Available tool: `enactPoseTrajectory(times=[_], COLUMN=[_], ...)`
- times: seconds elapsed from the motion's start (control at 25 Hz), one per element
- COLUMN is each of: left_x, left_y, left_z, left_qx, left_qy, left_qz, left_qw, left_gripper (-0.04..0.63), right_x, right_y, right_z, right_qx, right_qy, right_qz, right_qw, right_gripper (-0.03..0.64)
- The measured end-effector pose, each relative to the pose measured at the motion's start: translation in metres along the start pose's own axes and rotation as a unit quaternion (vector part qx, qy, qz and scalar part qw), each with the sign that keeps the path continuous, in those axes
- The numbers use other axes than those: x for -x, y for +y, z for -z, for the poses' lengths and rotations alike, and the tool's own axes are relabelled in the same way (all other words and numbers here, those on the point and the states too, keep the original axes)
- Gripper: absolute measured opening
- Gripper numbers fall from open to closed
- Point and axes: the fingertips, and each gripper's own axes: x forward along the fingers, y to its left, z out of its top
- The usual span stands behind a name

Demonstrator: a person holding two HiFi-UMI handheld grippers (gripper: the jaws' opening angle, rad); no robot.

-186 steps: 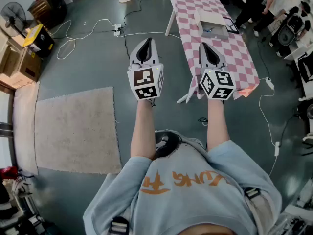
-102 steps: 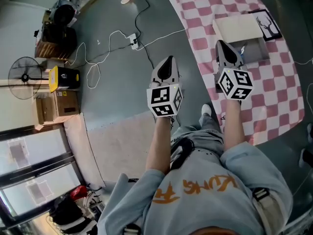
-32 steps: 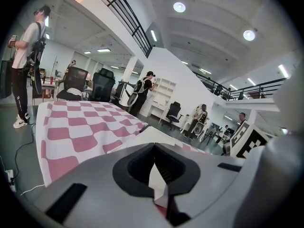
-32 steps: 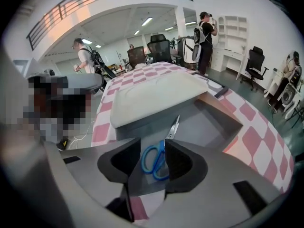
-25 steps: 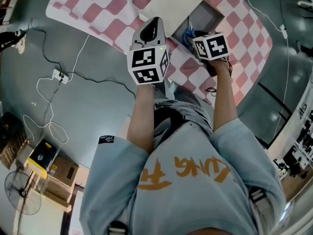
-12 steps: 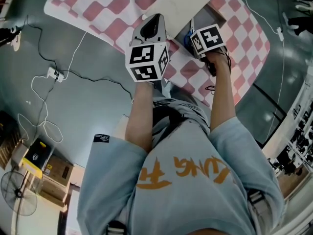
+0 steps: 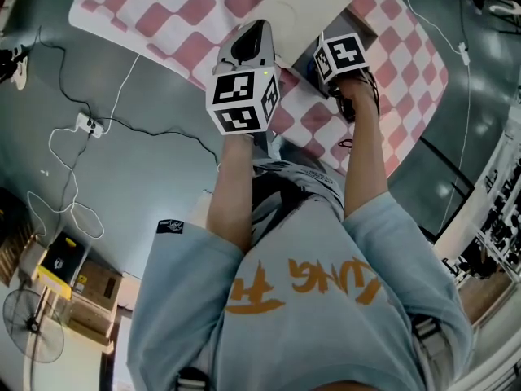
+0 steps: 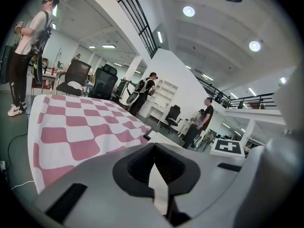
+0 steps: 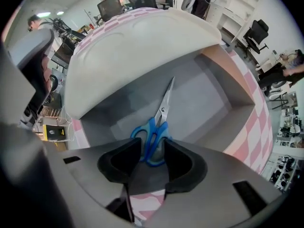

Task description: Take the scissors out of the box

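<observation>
The scissors (image 9: 153,136) have blue handles and steel blades and lie flat on the grey floor of the open box (image 9: 223,87). The blades point away from me. The box's cream lid (image 9: 133,46) stands raised behind them. My right gripper (image 9: 151,150) hangs open just above the handles, which show in the gap between its jaws, not gripped. In the head view its marker cube (image 7: 340,55) hides the scissors and covers part of the box (image 7: 358,24). My left gripper (image 7: 251,37) is shut and empty, held over the table's near edge beside the box.
The box sits on a table with a pink-and-white checked cloth (image 7: 171,15). Cables (image 7: 81,129) trail over the grey floor to the left. In the left gripper view, people (image 8: 28,56) and office chairs (image 8: 102,82) stand beyond the table.
I have walked up to the table from across the room. Over the last second my right gripper has sunk a little further toward the box. The left gripper has hardly moved.
</observation>
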Motion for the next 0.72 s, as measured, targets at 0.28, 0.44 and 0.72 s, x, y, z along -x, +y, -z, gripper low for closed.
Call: enactPoseTrajectory(times=[0.28,0.44,0.72], left_x=[-0.001,0.001,0.003], left_y=[0.008,0.011,0.005], left_z=[-0.004,-0.003,-0.007], left_qx=[0.004,0.006,0.001], left_qy=[-0.002,-0.003,-0.004], left_qz=[-0.001,-0.002,0.006], left_qw=[1.0000,1.0000,1.0000], left_gripper=[0.017,0.017,0.017], right_x=[-0.006,-0.009,-0.009], right_y=[-0.006,-0.004,-0.001], right_z=[-0.001,-0.001,0.001], right_qx=[-0.010,-0.008,-0.012], right_qy=[0.023,0.034,0.059], right_qz=[0.038,0.035,0.016], right_qw=[0.999,0.999,0.998], right_gripper=[0.140,0.120,0.087])
